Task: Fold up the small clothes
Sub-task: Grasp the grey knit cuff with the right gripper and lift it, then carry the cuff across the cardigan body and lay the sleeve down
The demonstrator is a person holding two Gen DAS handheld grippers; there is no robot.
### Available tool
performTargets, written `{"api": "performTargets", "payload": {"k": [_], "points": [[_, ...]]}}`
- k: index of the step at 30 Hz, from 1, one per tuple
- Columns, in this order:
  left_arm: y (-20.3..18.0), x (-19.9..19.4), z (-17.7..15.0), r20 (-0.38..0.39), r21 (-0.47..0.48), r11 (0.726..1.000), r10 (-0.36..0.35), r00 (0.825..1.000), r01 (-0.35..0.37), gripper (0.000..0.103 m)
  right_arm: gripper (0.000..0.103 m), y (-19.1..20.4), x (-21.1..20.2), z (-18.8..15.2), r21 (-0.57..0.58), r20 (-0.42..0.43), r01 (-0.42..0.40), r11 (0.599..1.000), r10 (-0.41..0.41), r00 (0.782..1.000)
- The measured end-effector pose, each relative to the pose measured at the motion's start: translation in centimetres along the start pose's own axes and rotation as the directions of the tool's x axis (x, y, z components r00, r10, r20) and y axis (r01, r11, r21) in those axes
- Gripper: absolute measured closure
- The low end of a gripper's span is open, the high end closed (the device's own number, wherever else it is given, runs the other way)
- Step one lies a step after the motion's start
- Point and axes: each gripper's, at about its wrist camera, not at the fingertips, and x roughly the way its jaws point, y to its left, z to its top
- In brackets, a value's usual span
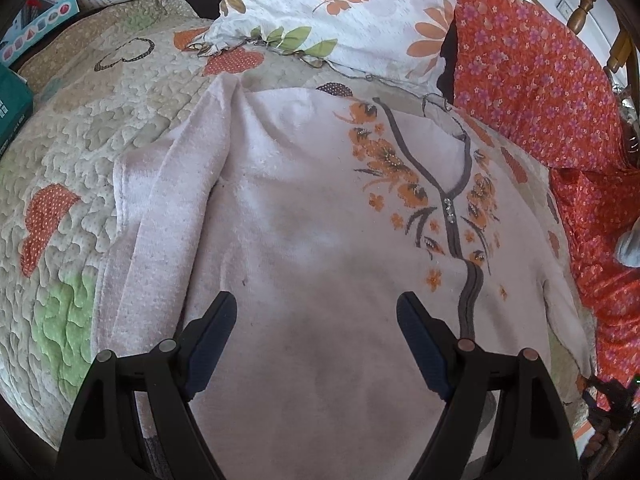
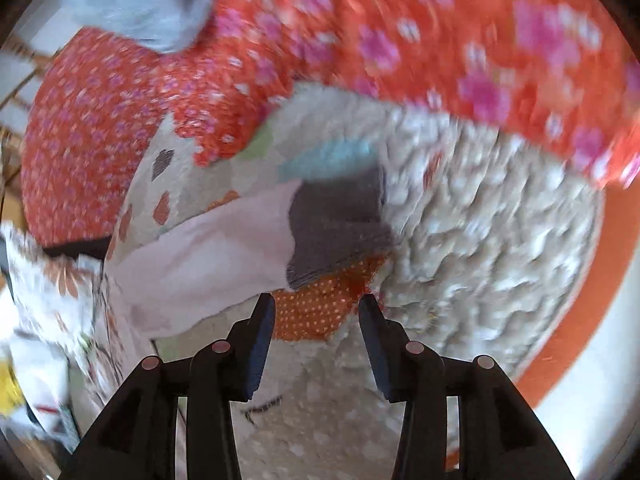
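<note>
A pale pink sweater (image 1: pixel 304 208) with orange flowers and a grey buttoned placket lies flat on a quilted bedspread (image 1: pixel 72 168). Its left sleeve (image 1: pixel 172 184) is folded in over the body. My left gripper (image 1: pixel 316 304) is open and empty, hovering over the sweater's lower middle. In the blurred right wrist view, the sweater's other sleeve (image 2: pixel 208 252) with a dark grey cuff (image 2: pixel 340 224) lies stretched out on the quilt. My right gripper (image 2: pixel 316 308) is open and empty just below the cuff.
A floral white pillow (image 1: pixel 340 12) lies beyond the sweater. Orange flowered fabric (image 1: pixel 536 92) is at the right, and also fills the top of the right wrist view (image 2: pixel 400 32). A teal box (image 1: pixel 12 108) sits at the left edge. Wooden chair posts (image 1: pixel 588 4) stand at the top right.
</note>
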Motion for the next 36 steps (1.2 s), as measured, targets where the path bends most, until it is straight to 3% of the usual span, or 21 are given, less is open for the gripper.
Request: {"api": "performTargets", "payload": {"k": [3, 5, 6, 7, 10, 15, 18, 23, 27, 30, 36], "points": [[0.6, -0.7, 0.6, 0.008, -0.011, 1.000, -0.008, 1.000, 0.008, 0.022, 0.055, 1.1, 0.5, 0.6, 0.015, 0.085, 0.015, 1.000, -0.016, 0.996], [1.3, -1.5, 1.2, 0.024, -0.025, 1.000, -0.006, 1.000, 0.007, 0.022, 0.057, 2.4, 1.3, 1.5, -0.026, 0.123, 0.085, 0.996, -0.081, 0.989], [1.9, -2.1, 1.7, 0.040, -0.036, 0.999, -0.005, 0.999, 0.006, 0.022, 0.064, 3.3, 1.7, 2.0, -0.057, 0.135, 0.135, 0.989, -0.127, 0.983], [2.6, -2.8, 2.1, 0.058, -0.049, 0.999, -0.002, 0.998, 0.005, 0.022, 0.096, 4.4, 2.3, 2.5, -0.104, 0.135, 0.182, 0.978, -0.168, 0.977], [5.3, -4.9, 3.5, 0.126, -0.100, 0.995, 0.034, 0.992, -0.021, 0.022, 0.098, 7.7, 2.1, 2.9, -0.188, 0.183, 0.234, 0.954, -0.200, 0.962], [11.2, -8.0, 6.2, 0.213, -0.208, 0.973, 0.143, 0.966, -0.098, 0.021, 0.098, 18.7, 0.9, 1.1, -0.378, 0.169, 0.096, 0.921, -0.033, 0.985], [14.7, -9.7, 6.7, 0.252, -0.307, 0.946, 0.183, 0.950, -0.101, 0.021, 0.098, 27.9, 1.4, -2.6, -0.522, 0.096, -0.043, 0.852, 0.109, 0.989], [17.8, -9.9, 6.6, 0.250, -0.385, 0.921, 0.155, 0.956, -0.049, 0.019, 0.098, 39.7, 4.3, -11.9, -0.672, -0.109, -0.251, 0.697, 0.241, 0.964], [18.8, -9.5, 6.7, 0.229, -0.411, 0.911, 0.128, 0.965, -0.023, 0.019, 0.098, 45.9, 7.8, -19.7, -0.723, -0.248, -0.352, 0.595, 0.252, 0.935], [19.3, -9.3, 6.6, 0.215, -0.427, 0.904, 0.112, 0.970, -0.010, 0.019, 0.098, 48.1, 10.3, -23.9, -0.740, -0.305, -0.376, 0.558, 0.221, 0.927], [19.9, -9.2, 6.6, 0.211, -0.447, 0.894, 0.097, 0.973, 0.008, 0.019, 0.098, 51.6, 15.2, -30.4, -0.797, -0.349, -0.364, 0.482, 0.125, 0.929]]}}
